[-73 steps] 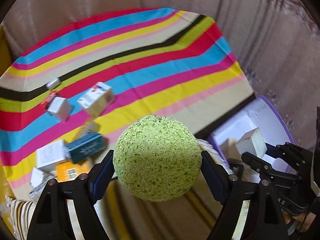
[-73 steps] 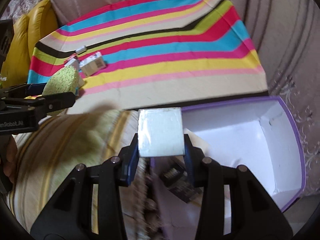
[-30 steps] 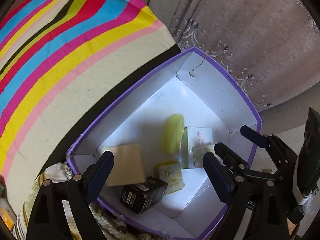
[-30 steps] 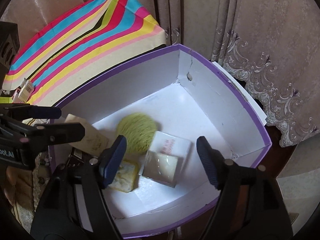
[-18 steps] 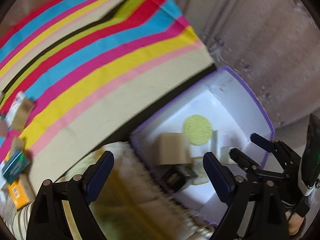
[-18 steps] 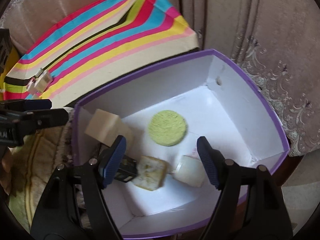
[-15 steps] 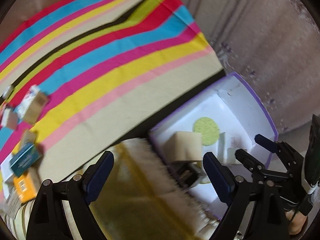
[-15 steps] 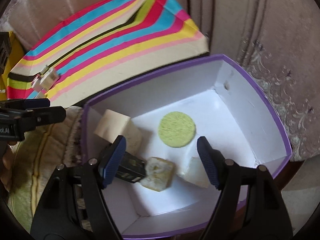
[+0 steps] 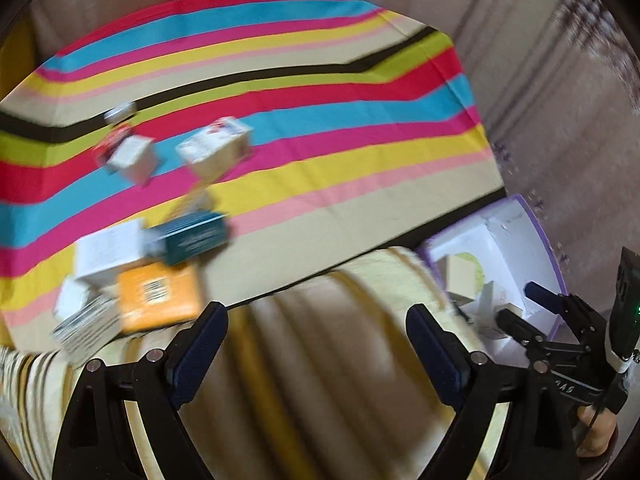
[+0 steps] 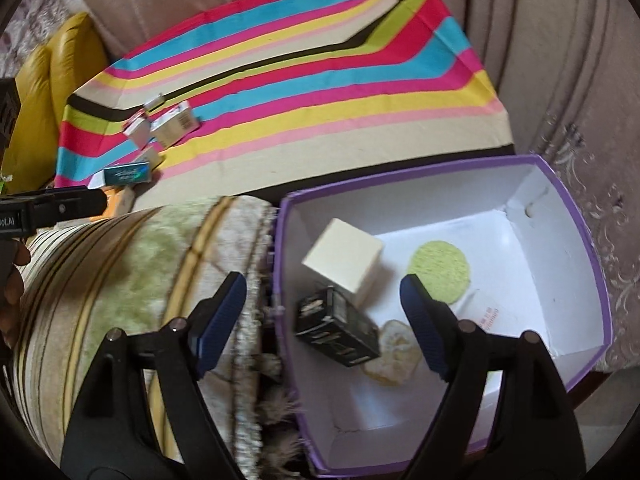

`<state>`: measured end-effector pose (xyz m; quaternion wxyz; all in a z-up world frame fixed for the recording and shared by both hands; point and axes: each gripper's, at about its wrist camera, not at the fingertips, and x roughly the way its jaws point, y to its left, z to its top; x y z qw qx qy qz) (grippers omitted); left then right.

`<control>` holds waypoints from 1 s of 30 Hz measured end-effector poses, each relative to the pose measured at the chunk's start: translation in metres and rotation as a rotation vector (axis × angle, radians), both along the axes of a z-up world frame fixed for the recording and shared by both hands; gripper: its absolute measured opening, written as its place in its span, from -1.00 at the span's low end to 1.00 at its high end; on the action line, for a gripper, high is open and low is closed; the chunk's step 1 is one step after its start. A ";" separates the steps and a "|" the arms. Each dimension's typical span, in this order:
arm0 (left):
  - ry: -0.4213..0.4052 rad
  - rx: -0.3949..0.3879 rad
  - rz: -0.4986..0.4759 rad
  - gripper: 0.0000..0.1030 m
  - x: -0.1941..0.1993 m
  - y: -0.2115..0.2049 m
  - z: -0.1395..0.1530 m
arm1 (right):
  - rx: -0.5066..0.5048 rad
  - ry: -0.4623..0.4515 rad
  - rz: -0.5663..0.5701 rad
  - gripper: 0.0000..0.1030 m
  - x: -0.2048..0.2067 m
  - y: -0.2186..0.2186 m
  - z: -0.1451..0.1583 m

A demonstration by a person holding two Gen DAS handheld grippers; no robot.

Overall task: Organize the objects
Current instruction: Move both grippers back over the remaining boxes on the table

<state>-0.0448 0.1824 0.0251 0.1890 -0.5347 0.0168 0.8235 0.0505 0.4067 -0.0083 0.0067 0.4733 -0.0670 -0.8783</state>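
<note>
Striped cloth (image 9: 304, 128): we see it spread wide, with the unsorted cartons near its left end, well apart from the box.
Purple box (image 10: 568, 200): it sits just beside the fringed rug roll (image 10: 144, 264); it now holds five things, two more than 2.4 s ago.
Cream cube (image 10: 344, 260): it leans on the black carton (image 10: 340, 328) inside the box.
Green sponge disc (image 10: 438, 272): it was clamped in our left tool 2.4 s ago; now it lies flat on the box floor.
White block (image 10: 486, 312): carried in by our right tool, it now lies in the box, partly hidden behind the right finger (only its red print shows).
Yellowish sponge (image 10: 394, 344): it touches the black carton.
Left gripper (image 9: 316, 344): jaws wide apart and empty, it has swung back toward the teal carton (image 9: 192, 236) and orange carton (image 9: 160, 296) (this view is motion-blurred).
Right gripper (image 10: 324, 320): jaws spread and empty above the box.
Meaning: we judge both drops done, with the remaining cartons next.
</note>
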 end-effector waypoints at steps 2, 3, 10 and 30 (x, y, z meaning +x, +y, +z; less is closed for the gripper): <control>0.002 0.001 0.038 0.78 -0.001 -0.021 0.000 | 0.005 0.003 0.014 0.62 0.000 -0.006 0.002; -0.003 0.003 0.062 0.78 -0.001 -0.032 -0.001 | 0.006 0.003 0.021 0.62 0.000 -0.009 0.002; -0.016 0.012 0.206 0.78 0.002 -0.110 -0.007 | 0.030 0.005 0.062 0.63 -0.002 -0.024 0.006; -0.106 0.150 0.344 0.50 -0.023 -0.210 -0.033 | -0.055 -0.018 0.197 0.72 -0.037 -0.079 0.017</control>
